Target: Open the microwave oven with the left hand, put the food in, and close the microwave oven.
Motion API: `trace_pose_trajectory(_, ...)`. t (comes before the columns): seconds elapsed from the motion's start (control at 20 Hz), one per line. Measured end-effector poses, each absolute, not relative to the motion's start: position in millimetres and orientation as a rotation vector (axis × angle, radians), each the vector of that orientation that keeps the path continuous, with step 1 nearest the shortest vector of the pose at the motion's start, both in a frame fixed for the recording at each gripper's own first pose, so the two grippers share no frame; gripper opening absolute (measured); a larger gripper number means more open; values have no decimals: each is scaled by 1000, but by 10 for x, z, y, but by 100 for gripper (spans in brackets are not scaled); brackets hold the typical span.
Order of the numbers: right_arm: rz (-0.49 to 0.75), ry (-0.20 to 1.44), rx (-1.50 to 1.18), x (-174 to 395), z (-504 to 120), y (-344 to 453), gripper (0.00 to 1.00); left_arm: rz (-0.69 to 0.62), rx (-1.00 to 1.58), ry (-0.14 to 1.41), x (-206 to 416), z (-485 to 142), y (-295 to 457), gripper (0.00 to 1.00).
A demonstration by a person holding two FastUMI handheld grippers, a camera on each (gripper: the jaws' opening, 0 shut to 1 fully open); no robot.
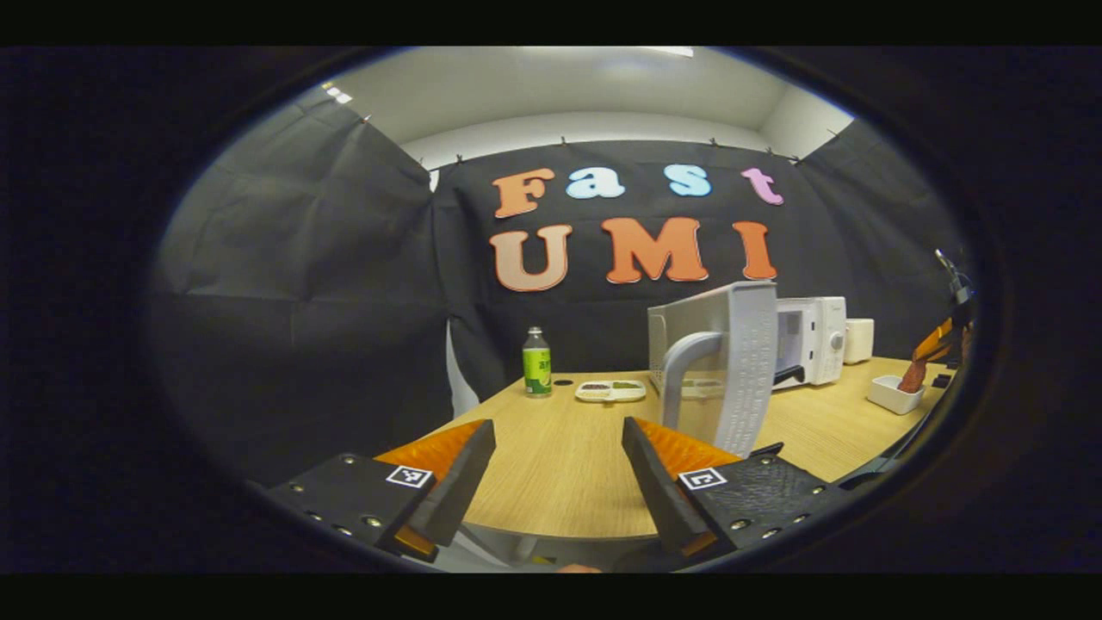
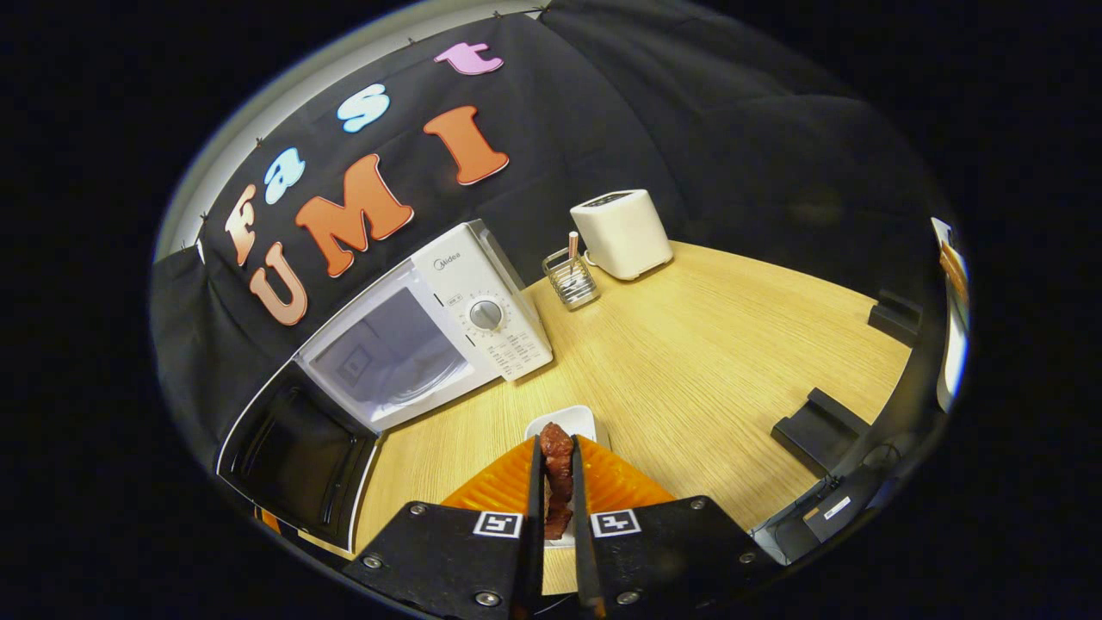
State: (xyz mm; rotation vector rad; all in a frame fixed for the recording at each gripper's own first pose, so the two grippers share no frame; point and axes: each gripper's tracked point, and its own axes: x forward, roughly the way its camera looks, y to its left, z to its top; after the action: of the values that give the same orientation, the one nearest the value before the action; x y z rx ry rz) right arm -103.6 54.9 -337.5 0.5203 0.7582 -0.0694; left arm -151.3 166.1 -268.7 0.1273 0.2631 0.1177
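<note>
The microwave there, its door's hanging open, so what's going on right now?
The microwave door is already open. The right hand-held gripper is shut on a piece of brown food, held above a small white dish on the table in front of the microwave. The left hand-held gripper is open and holds nothing, close to the door's handle. The food is not yet inside.

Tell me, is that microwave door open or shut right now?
Open. The microwave door is swung wide, seen nearly edge-on with its handle facing out, and the microwave shows its bare cavity.
</note>
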Motion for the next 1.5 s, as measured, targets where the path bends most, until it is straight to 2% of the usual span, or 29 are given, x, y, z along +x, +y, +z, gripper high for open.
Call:
trace_pose_trajectory(0.05,-68,744,504,-1005,-3317,547,15,133,127,272,-1503,-2732,1702,87)
trace_pose_trajectory(0.35,-32,640,411,-701,-2934,695,15,120,115,294,-1366,-2822,1625,87)
trace_pose_trajectory(0.5,29,601,427,-464,-2751,977,15,123,117,332,-1310,-2920,1617,88)
trace_pose_trajectory(0.55,51,580,430,-332,-2683,1105,15,124,110,338,-1304,-2932,1607,92)
trace_pose_trajectory(0.9,162,489,412,392,-2459,1995,14,160,126,342,-1373,-2966,1701,89)
trace_pose_trajectory(1.15,207,477,414,819,-2523,2616,15,206,173,357,-1440,-2955,1918,91)
trace_pose_trajectory(1.35,174,461,435,1140,-2782,2896,14,232,175,367,-1452,-3000,2004,91)
trace_pose_trajectory(1.5,132,513,499,1320,-3161,3024,15,259,182,365,-1465,-3032,2091,92)
